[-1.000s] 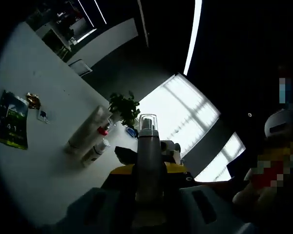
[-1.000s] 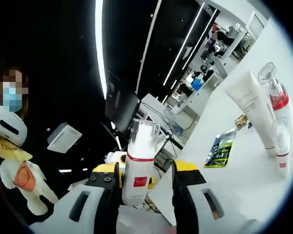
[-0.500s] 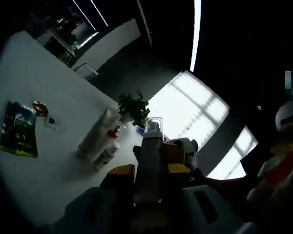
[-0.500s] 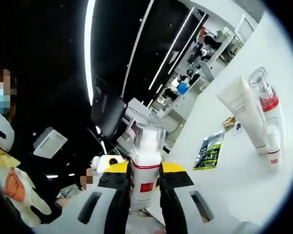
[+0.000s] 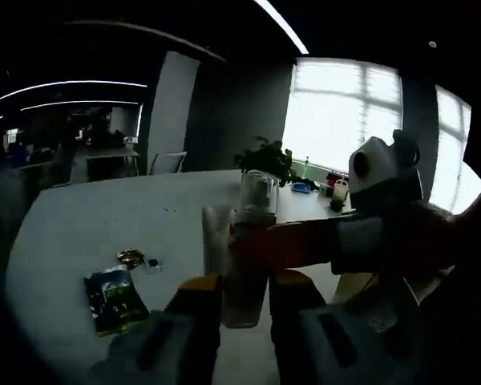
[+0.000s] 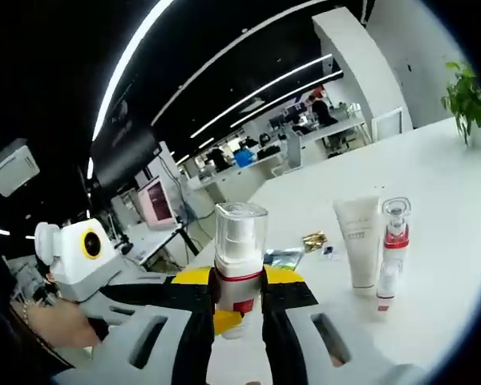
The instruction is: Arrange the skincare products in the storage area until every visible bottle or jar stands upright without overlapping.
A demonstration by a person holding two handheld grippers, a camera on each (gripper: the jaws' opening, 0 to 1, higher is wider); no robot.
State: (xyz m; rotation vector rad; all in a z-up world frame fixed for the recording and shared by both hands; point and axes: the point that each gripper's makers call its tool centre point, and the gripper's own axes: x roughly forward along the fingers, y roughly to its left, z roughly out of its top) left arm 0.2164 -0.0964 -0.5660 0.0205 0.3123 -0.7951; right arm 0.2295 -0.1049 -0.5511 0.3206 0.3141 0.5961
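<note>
Bottles gripped upright, white table open beyond standing tube

Left gripper clamps clear-capped bottle; green packet on table.

On the counter, a tube stands left of a pump bottle, with a potted plant far behind.

Dim, backlit left gripper view against glaring window; brighter right view, fisheye-bent edges.
</note>
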